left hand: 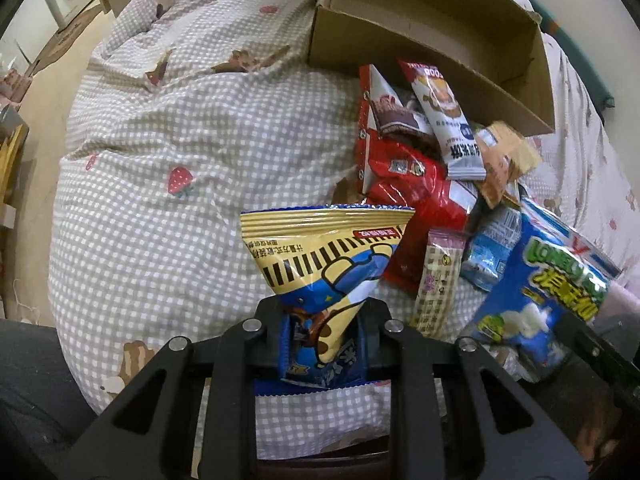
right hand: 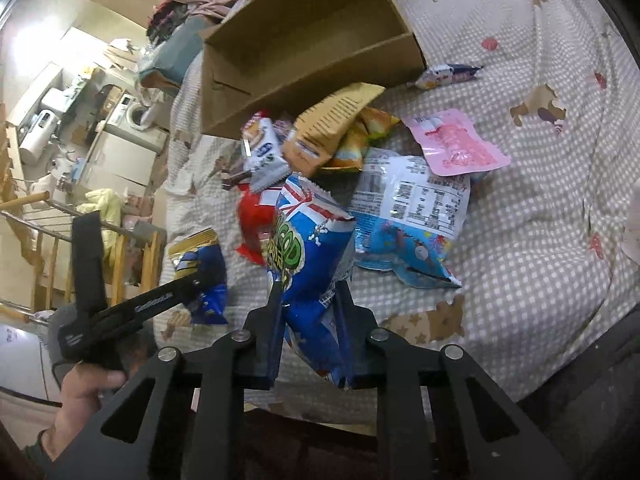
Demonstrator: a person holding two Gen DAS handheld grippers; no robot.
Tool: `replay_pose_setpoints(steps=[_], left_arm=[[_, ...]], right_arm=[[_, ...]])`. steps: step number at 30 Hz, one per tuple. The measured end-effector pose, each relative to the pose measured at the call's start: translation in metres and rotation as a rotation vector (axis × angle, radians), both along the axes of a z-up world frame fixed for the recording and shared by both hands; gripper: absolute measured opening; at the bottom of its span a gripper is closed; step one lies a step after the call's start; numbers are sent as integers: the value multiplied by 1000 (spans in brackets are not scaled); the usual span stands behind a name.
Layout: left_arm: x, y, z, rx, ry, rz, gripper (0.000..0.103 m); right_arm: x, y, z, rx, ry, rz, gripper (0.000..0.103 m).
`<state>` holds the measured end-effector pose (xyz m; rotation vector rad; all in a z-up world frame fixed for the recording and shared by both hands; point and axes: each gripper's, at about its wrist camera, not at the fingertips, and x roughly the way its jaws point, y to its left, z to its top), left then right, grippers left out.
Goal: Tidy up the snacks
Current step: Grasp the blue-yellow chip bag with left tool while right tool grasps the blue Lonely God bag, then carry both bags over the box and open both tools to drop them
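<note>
Yellow-blue packet (left hand: 320, 264) between left fingers (left hand: 276, 336), blue bag (right hand: 308, 264) between right fingers (right hand: 272, 320)

Bare checked bedspread (left hand: 168, 128) lies open at left; a snack pile (left hand: 432, 168) crowds the cardboard box's (left hand: 420, 40) near side.

Left gripper (left hand: 323, 316) clamps yellow-blue snack bag (left hand: 326, 258) above checked quilt (left hand: 168, 128). Snack pile (left hand: 432, 160) right of it, blue-green bag (left hand: 548, 288) near right, open cardboard box (left hand: 436, 36) far right.
</note>
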<state>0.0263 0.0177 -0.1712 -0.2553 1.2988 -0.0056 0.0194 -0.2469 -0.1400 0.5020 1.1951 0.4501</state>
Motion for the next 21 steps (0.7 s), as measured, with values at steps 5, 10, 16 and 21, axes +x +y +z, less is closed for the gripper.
replay_pose_setpoints(steps=[5, 10, 16, 21], left_arm=[[4, 1, 9, 14, -40, -6, 21], [15, 1, 35, 18, -108, -20, 21], [52, 7, 80, 13, -193, -57, 21], [80, 4, 113, 43, -238, -78, 21]], right_arm=[[-4, -7, 17, 54, -51, -9, 24], [14, -16, 38, 82, -103, -37, 24], [49, -20, 59, 78, -158, -53, 24], [79, -20, 75, 72, -195, -54, 24]])
